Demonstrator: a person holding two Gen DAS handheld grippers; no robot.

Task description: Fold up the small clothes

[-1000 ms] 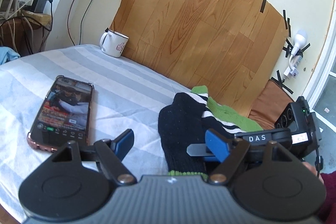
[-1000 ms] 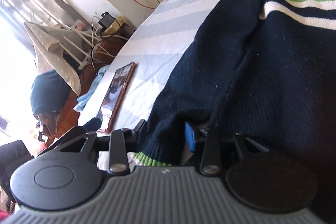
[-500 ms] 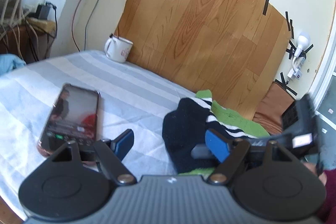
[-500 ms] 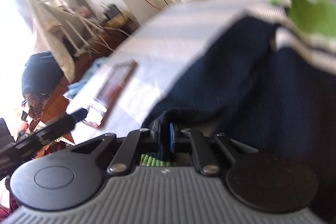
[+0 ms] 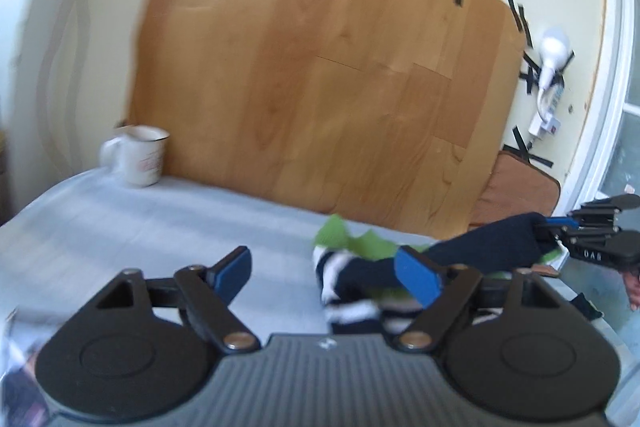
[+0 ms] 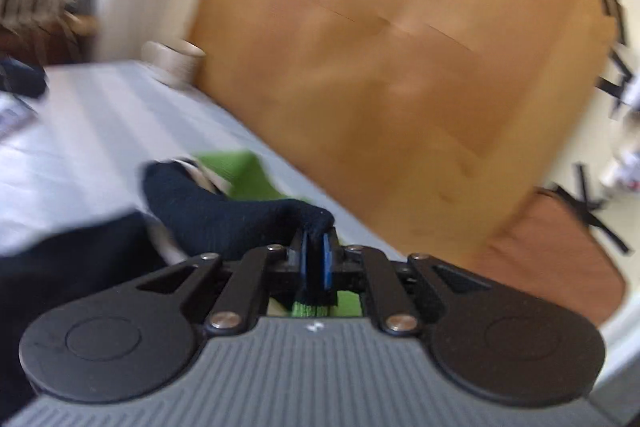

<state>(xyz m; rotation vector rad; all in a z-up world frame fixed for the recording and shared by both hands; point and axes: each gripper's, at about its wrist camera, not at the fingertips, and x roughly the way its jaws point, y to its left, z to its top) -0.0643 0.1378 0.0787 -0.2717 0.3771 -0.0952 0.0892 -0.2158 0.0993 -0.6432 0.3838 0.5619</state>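
Lifting sweater (image 6: 224,215) hem: right tool (image 6: 315,251) pinches it, left tool (image 5: 326,273) spread, widening, empty; next, carry fold over.

It looked like a bedroom in a home: a bed under a pale striped sheet (image 5: 168,223), a white enamel mug (image 5: 140,157) set on it, a wood-pattern board (image 5: 320,75) taped to the cream wall (black tape strips), and a plugged-in bulb lamp (image 5: 554,51).
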